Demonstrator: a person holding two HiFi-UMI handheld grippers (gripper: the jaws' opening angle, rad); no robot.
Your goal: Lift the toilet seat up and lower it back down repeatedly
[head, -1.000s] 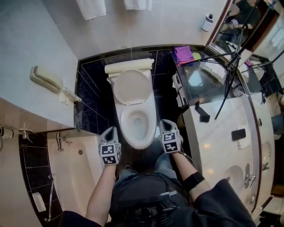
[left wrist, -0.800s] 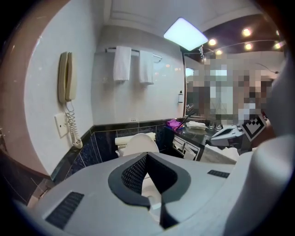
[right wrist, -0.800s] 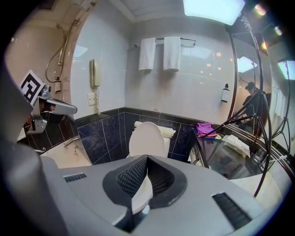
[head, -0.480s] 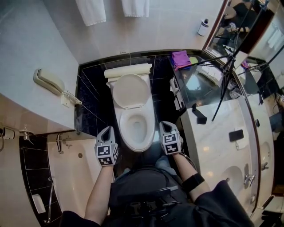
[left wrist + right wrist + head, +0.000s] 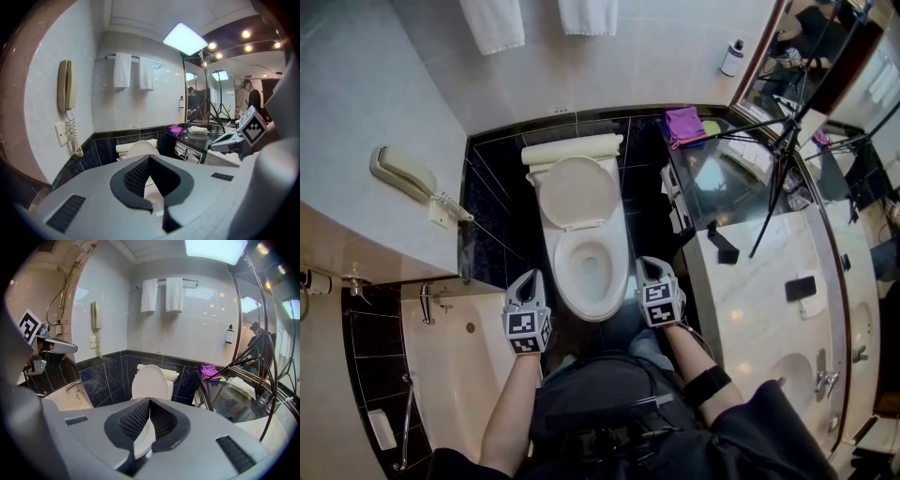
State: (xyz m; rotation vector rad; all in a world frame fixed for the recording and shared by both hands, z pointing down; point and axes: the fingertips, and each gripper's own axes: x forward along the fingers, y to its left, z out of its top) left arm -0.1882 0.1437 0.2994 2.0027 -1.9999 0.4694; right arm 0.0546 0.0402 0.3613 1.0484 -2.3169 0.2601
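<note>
Flanking the toilet (image 5: 602,306) front, left gripper (image 5: 528,278) and right gripper (image 5: 649,262) are hovering, jaws pinched together, gripping nothing; seat (image 5: 562,269) is lying flat on toilet, lid (image 5: 577,192) standing upright.

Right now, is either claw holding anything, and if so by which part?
Nothing is held: the left claw and right claw are shut and empty, either side of the toilet.

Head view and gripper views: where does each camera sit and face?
Head view: on the head, steeply down onto the white ceramic toilet; forearms, left gripper, right gripper show.
Left gripper view: along its jaws toward the white tiled back wall; right gripper shows.
Right gripper view: along its jaws at the toilet; left gripper shows.
All three share the toilet.
</note>
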